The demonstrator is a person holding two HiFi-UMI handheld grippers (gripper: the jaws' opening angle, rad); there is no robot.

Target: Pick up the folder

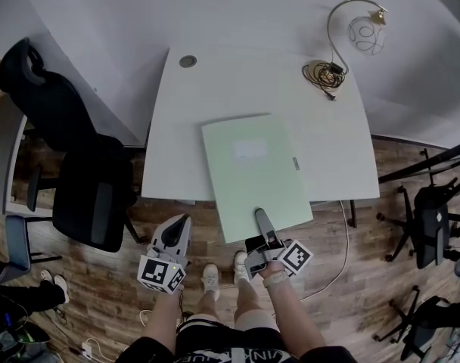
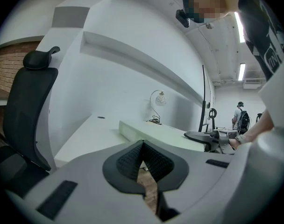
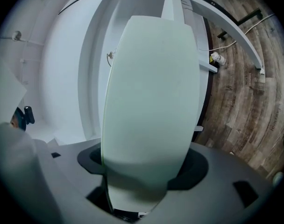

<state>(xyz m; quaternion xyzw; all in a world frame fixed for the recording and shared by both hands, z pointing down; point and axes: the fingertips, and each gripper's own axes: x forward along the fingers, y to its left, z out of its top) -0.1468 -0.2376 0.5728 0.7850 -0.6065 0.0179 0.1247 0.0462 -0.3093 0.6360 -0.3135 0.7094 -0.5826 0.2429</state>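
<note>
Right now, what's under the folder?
The desk lies under the folder's far part. Its near end overhangs the edge above the floor, clamped in the right gripper. Anything on the desk beneath it is covered.

Pale green folder [image 1: 254, 174] on white desk [image 1: 183, 127]; black chair [image 1: 79, 172]; wood-grain floor [image 1: 358, 278].

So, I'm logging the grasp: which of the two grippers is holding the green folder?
The right gripper: its jaws clamp the folder's near edge. The left gripper hangs short of the table, jaws shut on nothing.
</note>
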